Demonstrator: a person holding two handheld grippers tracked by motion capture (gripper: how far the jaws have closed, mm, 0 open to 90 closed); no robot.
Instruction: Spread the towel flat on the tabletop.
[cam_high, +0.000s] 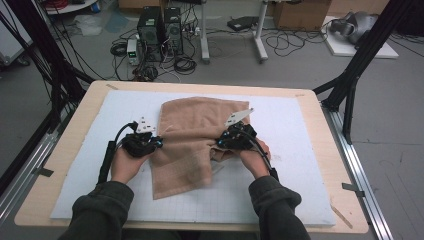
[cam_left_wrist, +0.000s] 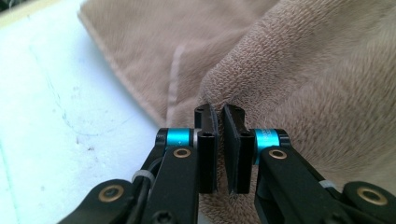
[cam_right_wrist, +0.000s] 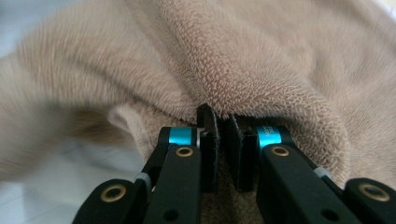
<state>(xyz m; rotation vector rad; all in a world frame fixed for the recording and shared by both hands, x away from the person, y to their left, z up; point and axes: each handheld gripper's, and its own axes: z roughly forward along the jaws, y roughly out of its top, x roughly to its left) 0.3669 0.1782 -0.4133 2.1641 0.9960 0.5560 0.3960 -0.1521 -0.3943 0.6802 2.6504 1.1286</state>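
A tan terry towel (cam_high: 192, 122) lies partly folded and rumpled on the white gridded mat (cam_high: 300, 175). My left gripper (cam_high: 149, 142) is at the towel's left edge. In the left gripper view its jaws (cam_left_wrist: 219, 108) stand almost together, pinching a raised fold of the towel (cam_left_wrist: 317, 70). At the towel's right edge, my right gripper (cam_high: 223, 142) has lifted a bunched part of the cloth. The right gripper view shows its jaws (cam_right_wrist: 223, 112) shut on a thick fold of the towel (cam_right_wrist: 233, 56), which drapes over the tips.
The mat covers a wooden table (cam_high: 55, 165) with bare margins all round. Black frame struts (cam_high: 357, 75) rise at both far corners. On the floor beyond stand two computer towers (cam_high: 160, 30) amid cables, and a desk's white legs (cam_high: 260, 35).
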